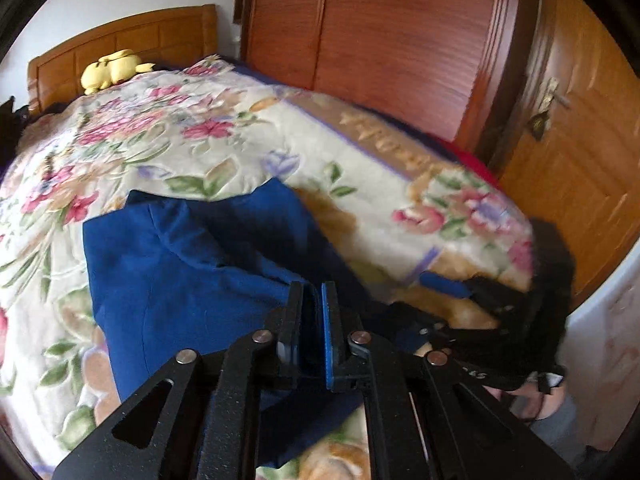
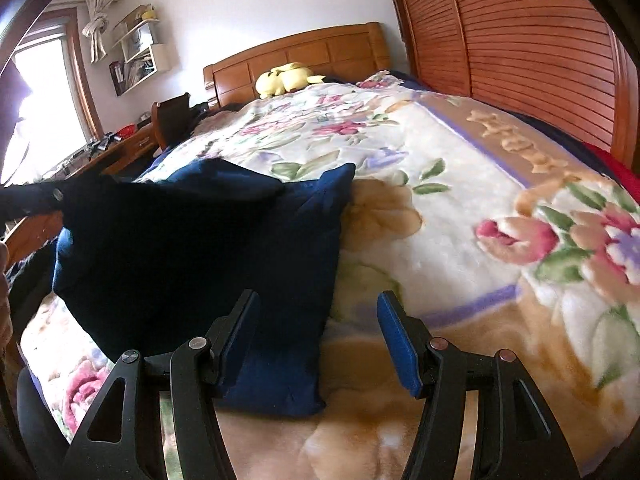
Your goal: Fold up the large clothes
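My left gripper (image 1: 311, 300) is pinched tight on a fold of the blue garment (image 1: 172, 272), lifting it to carry the layer over. My right gripper (image 2: 316, 316) gapes empty just beside its edge. The garment lies near the floral blanket's (image 2: 460, 216) foot edge.

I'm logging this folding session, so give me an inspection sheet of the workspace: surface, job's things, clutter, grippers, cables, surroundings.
Surface: bed under a floral blanket.
Job's things: blue garment partly folded on the blanket, one part lifted.
Clutter: yellow plush toy by the headboard.
Grippers: left gripper shut on the garment's fabric; right gripper open above the blanket, beside the garment's edge, holding nothing.
Cables: nothing seen.
Surroundings: slatted wardrobe and door beside the bed; desk, wall shelf and window on the far side.
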Demonstrator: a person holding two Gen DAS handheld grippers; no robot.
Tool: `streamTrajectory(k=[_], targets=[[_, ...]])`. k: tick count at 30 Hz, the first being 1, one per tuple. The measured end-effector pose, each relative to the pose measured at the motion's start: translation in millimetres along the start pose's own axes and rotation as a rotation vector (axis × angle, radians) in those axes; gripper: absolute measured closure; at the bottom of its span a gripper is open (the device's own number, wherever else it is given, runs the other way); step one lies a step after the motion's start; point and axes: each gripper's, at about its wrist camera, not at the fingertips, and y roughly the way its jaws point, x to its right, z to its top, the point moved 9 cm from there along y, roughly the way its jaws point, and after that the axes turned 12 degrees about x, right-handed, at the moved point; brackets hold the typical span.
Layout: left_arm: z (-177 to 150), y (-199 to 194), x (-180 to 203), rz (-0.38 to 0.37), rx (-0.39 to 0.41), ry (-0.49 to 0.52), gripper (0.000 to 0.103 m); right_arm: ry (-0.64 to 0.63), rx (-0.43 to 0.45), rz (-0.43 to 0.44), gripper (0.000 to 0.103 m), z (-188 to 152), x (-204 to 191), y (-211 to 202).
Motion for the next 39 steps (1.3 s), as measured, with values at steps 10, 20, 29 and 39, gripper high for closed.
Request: streamTrajectory(k=[10,20,29,39], targets=[[3,-49,-28,0.039,0.080,-0.012,0.072,-0.040,-0.021,0.012,0.040,2,-10,17],[-29,-119,-93,0.171,0.143,-0.043,0.071,-0.077,-0.010,0.055,0.040,13,-43,26],[-58,-179,-159,0.304,0.187,-0.094,0.070,-0.173,0.019,0.196,0.040,52,-134,26],[-104,-185,-209,0.358,0.169,-0.195,0.071,-0.248,-0.105,0.367,0.034,52,-227,58]])
